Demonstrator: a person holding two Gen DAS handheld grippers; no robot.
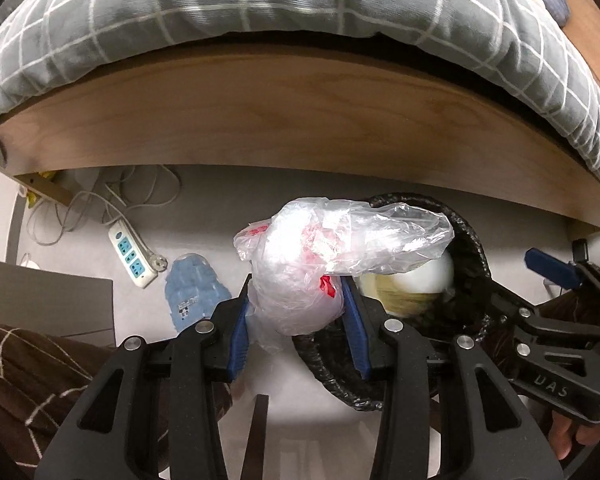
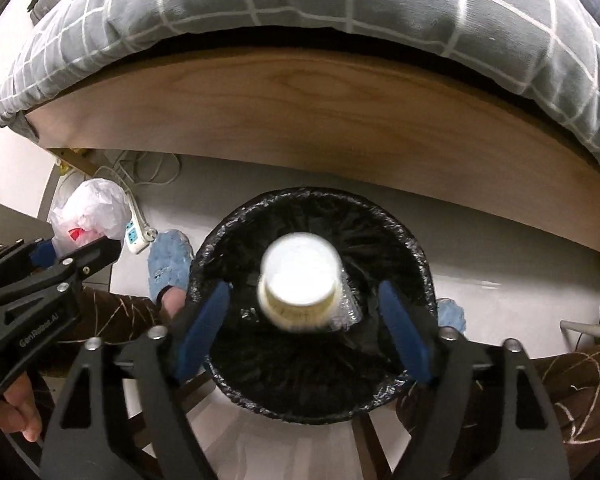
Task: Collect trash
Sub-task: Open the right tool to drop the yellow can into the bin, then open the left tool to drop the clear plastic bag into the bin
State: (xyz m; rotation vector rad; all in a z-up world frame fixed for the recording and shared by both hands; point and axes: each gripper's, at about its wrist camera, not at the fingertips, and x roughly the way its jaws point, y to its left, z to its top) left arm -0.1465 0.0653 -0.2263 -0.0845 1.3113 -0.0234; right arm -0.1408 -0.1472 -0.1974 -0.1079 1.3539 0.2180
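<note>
Your right gripper (image 2: 302, 328) hangs pointing down over the bin (image 2: 416, 256), which stands on the floor (image 2: 500, 264) just beside the bed frame (image 2: 300, 120), so whatever you let go falls straight into the black liner. Its jaws stand wide, with nothing pressed between the pads; the white cup (image 2: 298, 284) sits blurred between them over the bin's mouth, apparently dropping free. Your left gripper (image 1: 296, 316) is clamped on the crumpled plastic bag (image 1: 300, 272), jaws narrowed around it, held just at the bin's left rim, likely waiting its turn to go in next.
</note>
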